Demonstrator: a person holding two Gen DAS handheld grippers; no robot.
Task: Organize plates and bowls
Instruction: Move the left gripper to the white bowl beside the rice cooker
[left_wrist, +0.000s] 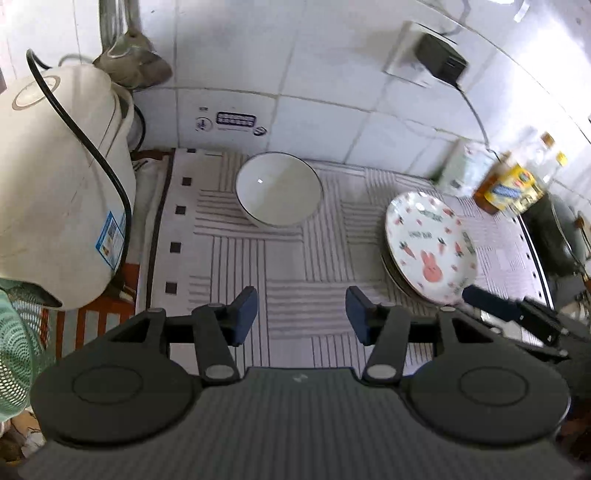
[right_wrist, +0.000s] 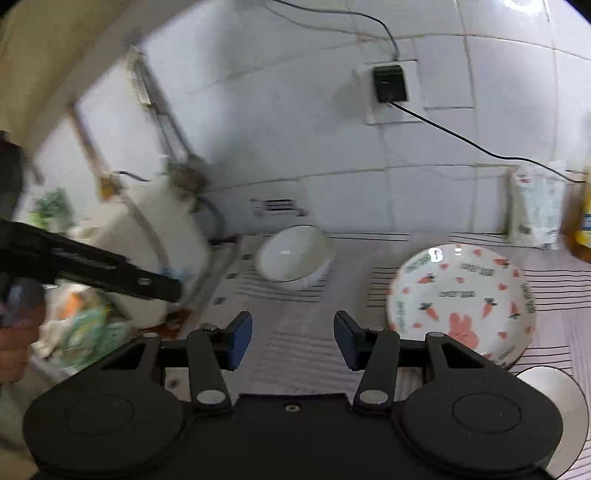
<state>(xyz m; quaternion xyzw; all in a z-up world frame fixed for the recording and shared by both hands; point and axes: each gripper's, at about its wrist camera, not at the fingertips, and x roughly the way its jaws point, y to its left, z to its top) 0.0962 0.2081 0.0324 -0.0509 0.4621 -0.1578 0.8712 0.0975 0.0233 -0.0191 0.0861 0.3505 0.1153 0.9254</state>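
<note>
A white bowl with a dark rim (left_wrist: 277, 188) stands upright on the striped mat near the back wall; it also shows in the right wrist view (right_wrist: 293, 257). A white plate with a pink rabbit and carrots (left_wrist: 430, 245) lies on top of another plate at the right; it also shows in the right wrist view (right_wrist: 461, 299). My left gripper (left_wrist: 301, 314) is open and empty over the mat, in front of the bowl. My right gripper (right_wrist: 293, 338) is open and empty, left of the plate's near edge. A second white bowl's rim (right_wrist: 554, 391) shows at the lower right.
A white rice cooker (left_wrist: 55, 184) with a black cord stands at the left. Bottles (left_wrist: 513, 181) and a white packet (right_wrist: 535, 206) stand at the back right. A black adapter (right_wrist: 389, 83) is plugged into the tiled wall. A green basket (left_wrist: 14, 339) sits at the lower left.
</note>
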